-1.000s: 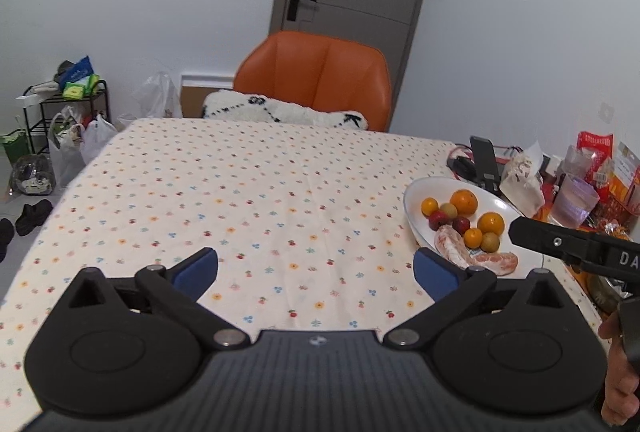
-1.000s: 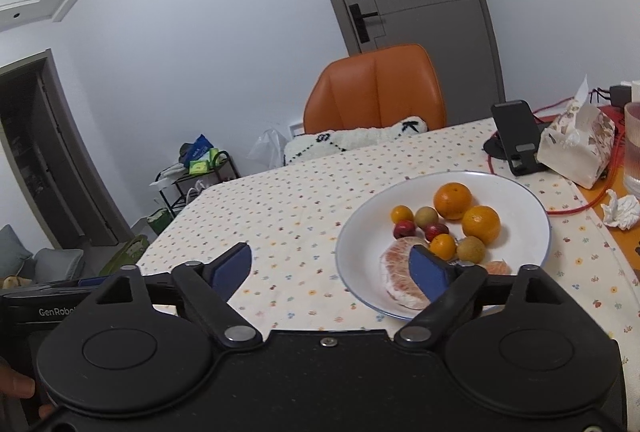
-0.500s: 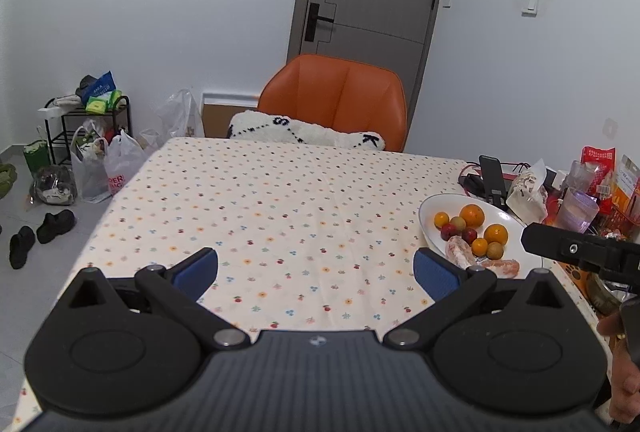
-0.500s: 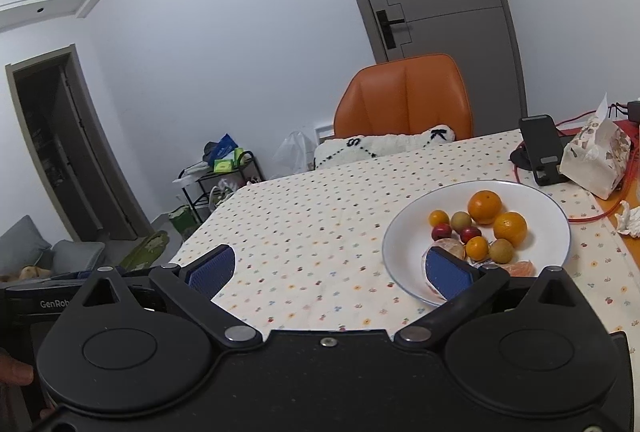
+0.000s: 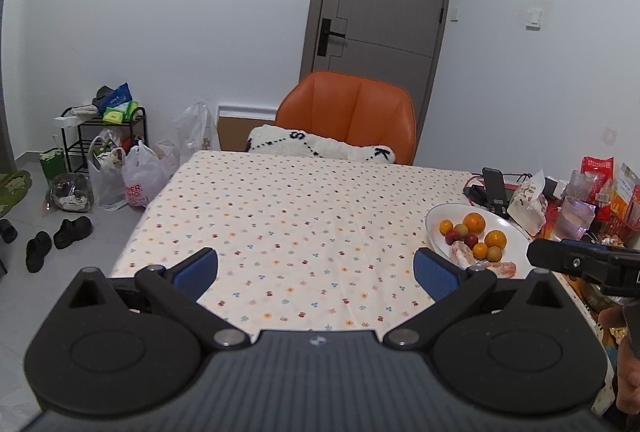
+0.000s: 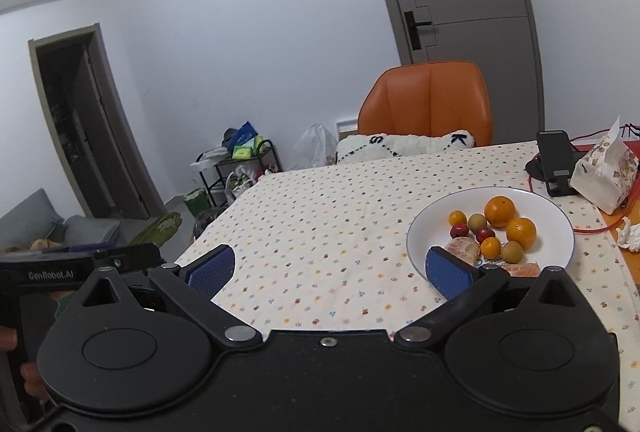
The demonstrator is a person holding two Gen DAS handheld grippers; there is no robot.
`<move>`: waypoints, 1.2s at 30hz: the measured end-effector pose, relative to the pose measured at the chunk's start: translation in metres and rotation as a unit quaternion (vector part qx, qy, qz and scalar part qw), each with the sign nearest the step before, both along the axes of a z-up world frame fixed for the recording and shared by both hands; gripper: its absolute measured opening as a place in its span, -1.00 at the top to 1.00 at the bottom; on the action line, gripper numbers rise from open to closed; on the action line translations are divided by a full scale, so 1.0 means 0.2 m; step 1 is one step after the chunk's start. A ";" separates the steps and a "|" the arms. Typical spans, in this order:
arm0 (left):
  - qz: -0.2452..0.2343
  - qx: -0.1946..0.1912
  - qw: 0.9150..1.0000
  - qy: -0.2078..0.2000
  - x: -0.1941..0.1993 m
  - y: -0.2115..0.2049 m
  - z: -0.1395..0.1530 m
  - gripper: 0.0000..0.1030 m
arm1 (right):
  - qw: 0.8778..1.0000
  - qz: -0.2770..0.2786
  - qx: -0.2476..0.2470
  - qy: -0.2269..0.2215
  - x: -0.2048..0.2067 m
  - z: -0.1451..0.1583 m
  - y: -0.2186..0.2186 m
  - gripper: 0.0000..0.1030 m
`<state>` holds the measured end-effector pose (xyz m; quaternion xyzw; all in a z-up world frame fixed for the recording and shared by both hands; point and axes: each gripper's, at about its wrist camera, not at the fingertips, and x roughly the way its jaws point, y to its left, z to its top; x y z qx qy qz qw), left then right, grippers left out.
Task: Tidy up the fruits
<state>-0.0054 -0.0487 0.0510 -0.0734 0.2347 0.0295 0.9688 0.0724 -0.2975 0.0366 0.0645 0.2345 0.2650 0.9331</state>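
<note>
Fruit (image 5: 476, 237) sat heaped on the white plate (image 5: 516, 232), right of the left claw (image 5: 316, 268), whose jaws gaped empty. From the right view, the right claw (image 6: 328, 270) also gaped, its pad hiding the peeled segments (image 6: 462, 246); round oranges (image 6: 500, 211) looked firm, best pinched across their middles.

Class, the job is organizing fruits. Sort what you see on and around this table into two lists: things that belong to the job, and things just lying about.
Belongs to the job:
white plate
two large oranges
small red fruits
peeled citrus pieces
left gripper, open
right gripper, open

Just lying about:
phone
tissue pack
orange chair
shoes
plastic bags
</note>
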 end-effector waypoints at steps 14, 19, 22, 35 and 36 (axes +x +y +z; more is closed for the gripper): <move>0.007 -0.002 1.000 0.006 -0.12 0.09 0.01 -1.00 | 1.000 0.005 -0.014 -0.005 -0.14 0.03 0.02 -1.00; 0.010 0.005 1.000 0.009 -0.13 0.12 -0.01 -1.00 | 1.000 0.002 -0.019 0.000 -0.17 0.02 0.02 -1.00; 0.008 0.000 1.000 0.016 -0.12 0.13 -0.02 -1.00 | 1.000 0.002 -0.024 0.002 -0.18 0.02 0.02 -1.00; 0.005 0.011 1.000 0.019 -0.13 0.13 -0.01 -1.00 | 1.000 0.007 -0.028 0.009 -0.18 0.00 0.04 -1.00; 0.005 0.011 1.000 0.019 -0.13 0.13 -0.01 -1.00 | 1.000 0.007 -0.028 0.009 -0.17 0.00 0.04 -1.00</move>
